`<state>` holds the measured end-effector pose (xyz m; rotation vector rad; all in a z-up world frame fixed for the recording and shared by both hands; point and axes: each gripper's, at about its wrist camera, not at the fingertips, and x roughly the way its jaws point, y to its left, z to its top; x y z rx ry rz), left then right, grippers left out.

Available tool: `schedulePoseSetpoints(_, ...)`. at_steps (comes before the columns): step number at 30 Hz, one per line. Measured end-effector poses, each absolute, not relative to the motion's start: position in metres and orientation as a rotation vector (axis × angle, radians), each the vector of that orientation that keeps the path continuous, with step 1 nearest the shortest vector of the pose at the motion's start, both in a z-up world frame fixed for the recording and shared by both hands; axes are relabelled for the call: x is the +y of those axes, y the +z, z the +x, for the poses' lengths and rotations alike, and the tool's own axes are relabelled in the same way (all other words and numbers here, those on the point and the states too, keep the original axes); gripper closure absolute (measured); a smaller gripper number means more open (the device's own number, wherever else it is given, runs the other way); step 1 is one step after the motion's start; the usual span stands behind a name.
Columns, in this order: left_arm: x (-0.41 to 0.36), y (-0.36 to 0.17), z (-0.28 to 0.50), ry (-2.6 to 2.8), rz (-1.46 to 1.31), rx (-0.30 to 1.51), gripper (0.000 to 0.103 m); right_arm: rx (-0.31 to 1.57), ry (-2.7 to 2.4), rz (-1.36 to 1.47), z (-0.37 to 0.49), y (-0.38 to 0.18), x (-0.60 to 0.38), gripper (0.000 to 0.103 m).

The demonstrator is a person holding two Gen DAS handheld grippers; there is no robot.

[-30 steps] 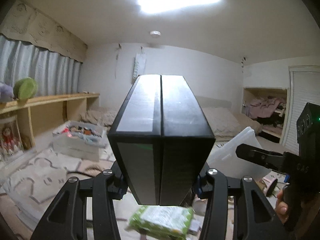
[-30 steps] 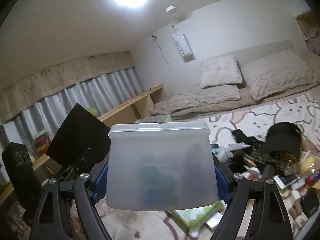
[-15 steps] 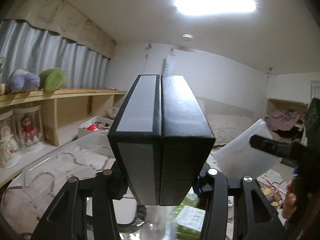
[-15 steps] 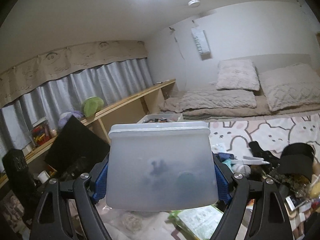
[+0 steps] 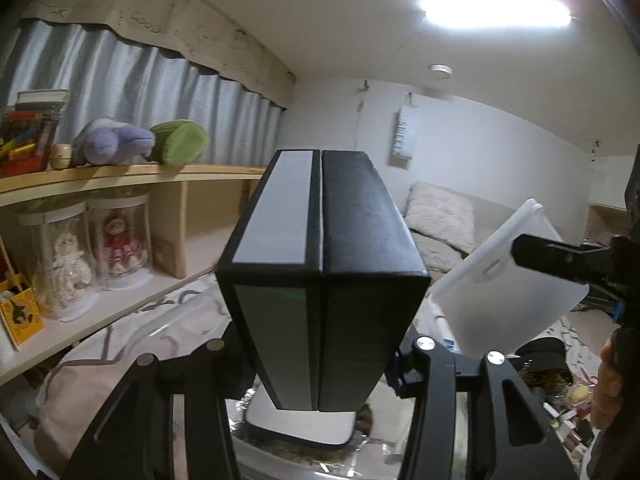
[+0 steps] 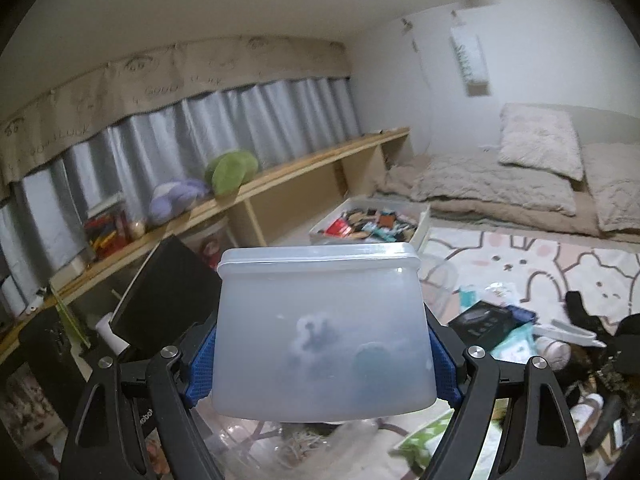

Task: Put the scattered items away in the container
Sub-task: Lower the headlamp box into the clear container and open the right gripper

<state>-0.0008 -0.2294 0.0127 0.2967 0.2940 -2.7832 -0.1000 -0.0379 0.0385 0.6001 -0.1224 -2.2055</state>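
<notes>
My left gripper (image 5: 320,364) is shut on a black box (image 5: 320,264) with a grey side panel, held upright over a clear plastic container (image 5: 312,452). My right gripper (image 6: 324,364) is shut on a frosted white plastic case (image 6: 324,332), held above the same clear container (image 6: 280,444). The case also shows at the right of the left wrist view (image 5: 504,280). The black box shows at the left of the right wrist view (image 6: 168,296). Scattered items (image 6: 500,328) lie on the rabbit-pattern rug (image 6: 560,264).
A wooden shelf (image 5: 100,176) with plush toys (image 5: 140,144) and doll jars (image 5: 120,244) runs along the left wall. A white tray of small items (image 6: 368,224) sits on the floor. Bedding and pillows (image 6: 520,172) lie at the back.
Both grippers have swung left towards the shelf and lowered, each keeping its object. The clear container has come into view beneath them.
</notes>
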Motion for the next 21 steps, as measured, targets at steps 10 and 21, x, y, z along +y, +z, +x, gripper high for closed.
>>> schedulePoseSetpoints(10,-0.253,0.005,0.006,-2.729,0.286,0.309,0.054,0.023,-2.254,0.746,-0.143,0.023,-0.106,0.017)
schedulePoseSetpoints(21,-0.281,-0.007,0.014,-2.709,0.276,0.39,0.054,-0.007,-2.286,1.012,-0.222,0.009,-0.168,0.017)
